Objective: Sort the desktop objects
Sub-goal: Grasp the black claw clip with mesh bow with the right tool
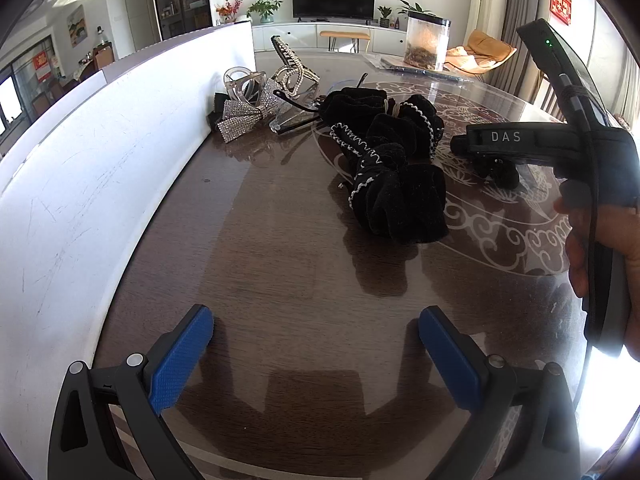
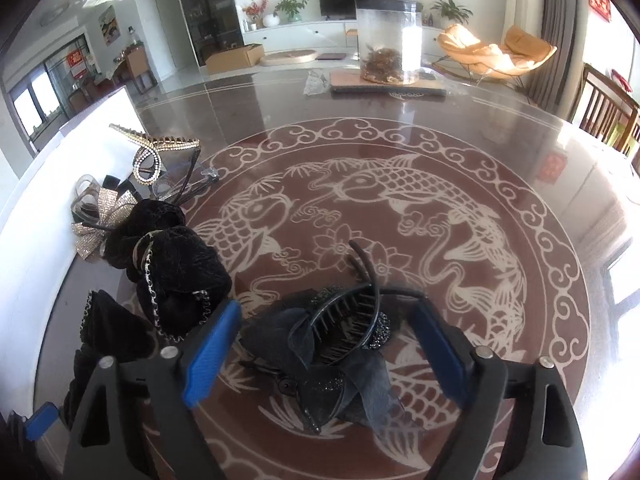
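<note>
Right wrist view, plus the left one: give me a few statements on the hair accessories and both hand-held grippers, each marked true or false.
1. The right hand-held gripper is open around the black bow hair claw. True.
2. The left hand-held gripper holds a scrunchie. False: it is open, with bare table between its fingers.
3. The rhinestone bow clip lies beside the white board. True.
4. The black velvet scrunchies sit inside the clear jar. False: they lie on the table.

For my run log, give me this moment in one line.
left gripper open, idle | right gripper open around black claw clip | scrunchies unsorted
</note>
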The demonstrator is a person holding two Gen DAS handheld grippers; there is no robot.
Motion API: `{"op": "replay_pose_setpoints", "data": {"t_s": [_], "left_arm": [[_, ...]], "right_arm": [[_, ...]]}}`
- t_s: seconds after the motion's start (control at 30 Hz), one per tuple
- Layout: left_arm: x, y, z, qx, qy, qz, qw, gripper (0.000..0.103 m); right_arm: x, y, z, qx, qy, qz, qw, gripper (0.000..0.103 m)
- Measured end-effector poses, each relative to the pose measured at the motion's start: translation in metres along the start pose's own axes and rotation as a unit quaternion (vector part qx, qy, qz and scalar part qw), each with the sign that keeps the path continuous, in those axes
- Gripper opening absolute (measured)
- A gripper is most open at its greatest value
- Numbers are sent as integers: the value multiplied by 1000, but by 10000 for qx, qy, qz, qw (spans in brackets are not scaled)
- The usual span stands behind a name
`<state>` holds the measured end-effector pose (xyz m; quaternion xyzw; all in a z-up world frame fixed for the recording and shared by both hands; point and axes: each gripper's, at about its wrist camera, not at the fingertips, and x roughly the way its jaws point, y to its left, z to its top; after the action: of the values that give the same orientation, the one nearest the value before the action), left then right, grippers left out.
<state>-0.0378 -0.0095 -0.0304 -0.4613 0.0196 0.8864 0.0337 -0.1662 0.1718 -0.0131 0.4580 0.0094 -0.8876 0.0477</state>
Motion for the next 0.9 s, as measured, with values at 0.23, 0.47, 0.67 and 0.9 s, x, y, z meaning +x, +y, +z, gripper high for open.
{"op": "replay_pose_setpoints", "data": {"t_s": [0.23,0.47,0.67,0.9], "left_arm": [[0,0,0,2,-1,1,10000,103],[0,0,0,0,-3,-1,10000,103],[0,0,-1,-1,-2,4,10000,103],[0,0,-1,-12,-18,18,10000,103]], "right_arm": [[-16,26,-22,-954,61,513,9941,45],[-38,52,-55,-1589,59,820,9839,45],[-48,5,-67,-1128,-21,542,9921,49],[-53,-14,-80,-964,-136,492,9940,80]]}}
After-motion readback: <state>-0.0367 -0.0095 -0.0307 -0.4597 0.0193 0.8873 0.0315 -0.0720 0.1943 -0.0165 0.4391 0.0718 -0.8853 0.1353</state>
